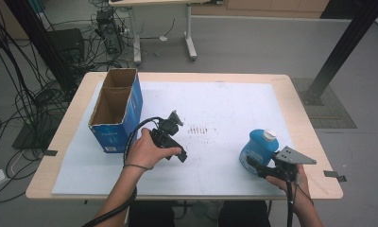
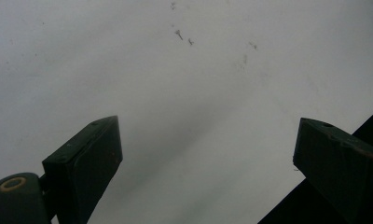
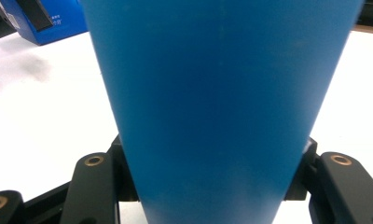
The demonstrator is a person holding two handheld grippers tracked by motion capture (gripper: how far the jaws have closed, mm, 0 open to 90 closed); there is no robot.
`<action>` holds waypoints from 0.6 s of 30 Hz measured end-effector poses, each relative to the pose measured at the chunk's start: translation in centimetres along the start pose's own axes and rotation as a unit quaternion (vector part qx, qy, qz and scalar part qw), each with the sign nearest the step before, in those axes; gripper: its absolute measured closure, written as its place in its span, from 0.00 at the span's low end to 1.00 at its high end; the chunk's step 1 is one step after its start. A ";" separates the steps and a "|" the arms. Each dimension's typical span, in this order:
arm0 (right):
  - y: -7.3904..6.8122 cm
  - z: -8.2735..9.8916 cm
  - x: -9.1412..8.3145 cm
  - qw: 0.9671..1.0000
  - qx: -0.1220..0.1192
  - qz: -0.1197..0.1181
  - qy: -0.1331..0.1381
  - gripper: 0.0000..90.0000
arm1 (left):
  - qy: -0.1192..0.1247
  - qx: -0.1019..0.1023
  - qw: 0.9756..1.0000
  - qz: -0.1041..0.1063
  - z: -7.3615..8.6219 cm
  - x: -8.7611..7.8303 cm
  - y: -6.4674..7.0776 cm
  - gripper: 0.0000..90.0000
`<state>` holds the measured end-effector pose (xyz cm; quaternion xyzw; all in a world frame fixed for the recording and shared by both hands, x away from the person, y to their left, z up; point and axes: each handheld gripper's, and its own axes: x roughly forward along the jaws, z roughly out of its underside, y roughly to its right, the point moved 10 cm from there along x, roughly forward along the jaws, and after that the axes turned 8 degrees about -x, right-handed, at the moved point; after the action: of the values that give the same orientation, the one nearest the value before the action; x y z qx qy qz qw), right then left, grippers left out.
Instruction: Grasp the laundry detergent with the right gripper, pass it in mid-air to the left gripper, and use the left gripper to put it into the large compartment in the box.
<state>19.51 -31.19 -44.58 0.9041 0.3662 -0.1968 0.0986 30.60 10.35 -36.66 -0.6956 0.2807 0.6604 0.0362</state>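
Open-topped blue cardboard box (image 1: 116,109) stands upper left of the high view on the white sheet (image 1: 225,99) covering the wooden table (image 1: 298,106). Blue plastic bottle (image 1: 259,146) sits lower right, well apart. Left gripper (image 1: 177,153) between them, near the box; right gripper (image 1: 254,164) at the bottle.

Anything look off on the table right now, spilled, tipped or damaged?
Nothing spilled or damaged. The blue bottle stands upright with its white cap on, clamped low by the right gripper. The open blue cardboard box sits upright at the table's left. Only some dark scuff marks mar the white mat.
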 end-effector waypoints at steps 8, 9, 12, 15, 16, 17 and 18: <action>-0.1 0.1 0.0 1.000 -0.003 0.002 0.003 0.45 | 0.002 0.000 1.000 0.000 0.0 0.0 0.1 0.09; -0.1 0.1 0.0 1.000 -0.003 0.002 0.003 0.45 | 0.002 -0.001 1.000 0.000 0.0 0.0 0.1 0.09; -0.1 0.1 0.0 1.000 -0.004 0.002 0.003 0.45 | 0.003 -0.001 1.000 0.001 0.1 0.0 0.1 0.09; -0.1 0.1 0.0 1.000 -0.004 0.002 0.003 0.45 | 0.004 -0.001 1.000 0.001 0.1 0.0 0.2 0.09; -0.1 0.1 0.0 1.000 -0.005 0.002 0.004 0.45 | 0.004 -0.001 1.000 0.002 0.1 0.0 0.2 0.09; -0.1 0.1 0.0 1.000 -0.004 0.002 0.003 0.45 | 0.004 0.000 1.000 0.003 0.1 0.0 0.2 0.09; -0.1 0.1 0.0 1.000 -0.004 0.003 0.004 0.45 | 0.004 -0.001 1.000 0.003 0.2 0.0 0.2 0.09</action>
<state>19.40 -31.17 -44.69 0.9055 0.3649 -0.1914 0.1010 30.37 10.26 -36.60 -0.6976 0.2820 0.6579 0.0326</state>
